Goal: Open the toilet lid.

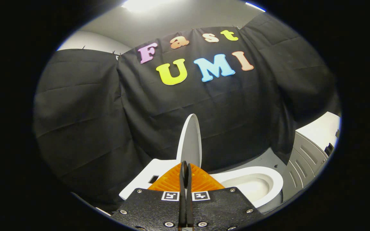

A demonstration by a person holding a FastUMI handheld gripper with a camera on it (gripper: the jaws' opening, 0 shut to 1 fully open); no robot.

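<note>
Tongs (185,168): fingers pressed together, nothing pinched between them; held low and near, tips pointing toward the foot of the lid.

Toilet lid (190,141): raised, standing about upright and seen nearly edge-on, just beyond the fingertips. Whether the tips touch its lower edge cannot be told.

Toilet bowl (255,186): open, white rim and basin exposed, to the right of the tongs and slightly farther.

Toilet body (146,178): flat white surface with a small dark slot, to the left of the tongs, below the lid.

Black cloth wall (85,122): hangs close behind the lid, across the far side.

Grey cabinet (303,163): ribbed panel, far right, beside the bowl.

Step in hand, judged: the lid looks fully lifted; what remains is to see that it rests back past its balance point. A gentle push with the closed tips, then a slow draw-back toward the near side, would serve.

Edges and room: the lid's thin rim is the nearest edge; the cloth leaves little space behind it. Open room lies near and above the bowl.
</note>
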